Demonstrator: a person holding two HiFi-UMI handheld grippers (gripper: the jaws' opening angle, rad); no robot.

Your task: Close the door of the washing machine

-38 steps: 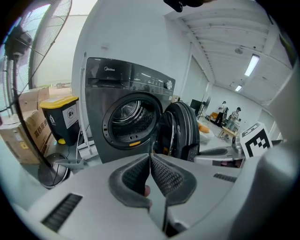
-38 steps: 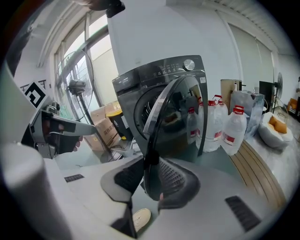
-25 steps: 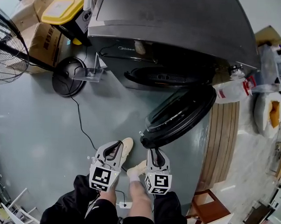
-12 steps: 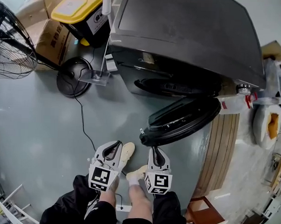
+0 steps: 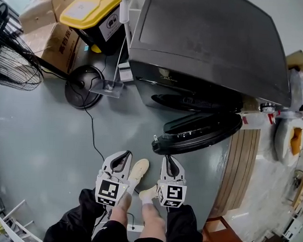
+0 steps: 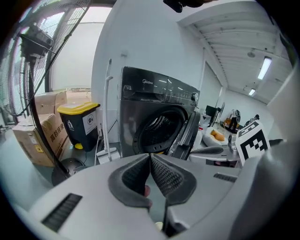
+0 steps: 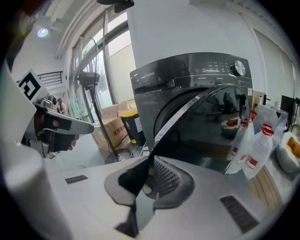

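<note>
A dark grey washing machine [image 5: 210,40] stands ahead with its round door [image 5: 201,132] swung out, hinged at the right. The drum opening [image 5: 192,101] shows behind it. My right gripper [image 5: 169,158] sits just short of the door's free edge [image 5: 156,142]; its jaws are closing, tips nearly together, nothing between them. In the right gripper view the door [image 7: 206,122] rises right beyond the right gripper [image 7: 151,157]. My left gripper [image 5: 121,154] is shut and empty, left of the door. The left gripper view shows the left gripper [image 6: 150,154], the drum [image 6: 157,131] and the door [image 6: 187,133] edge-on.
A standing fan [image 5: 16,62] with a round base [image 5: 84,86] and a trailing cable is at the left. A yellow-lidded bin [image 5: 93,10] and cardboard boxes [image 5: 54,43] stand beside the machine. A wooden strip [image 5: 240,162] and bags [image 5: 286,134] lie right. The person's shoe [image 5: 138,168] is between the grippers.
Both grippers and the person have moved toward the machine. The door now lies at a flatter angle to the machine's front. The right gripper's jaws have narrowed.
</note>
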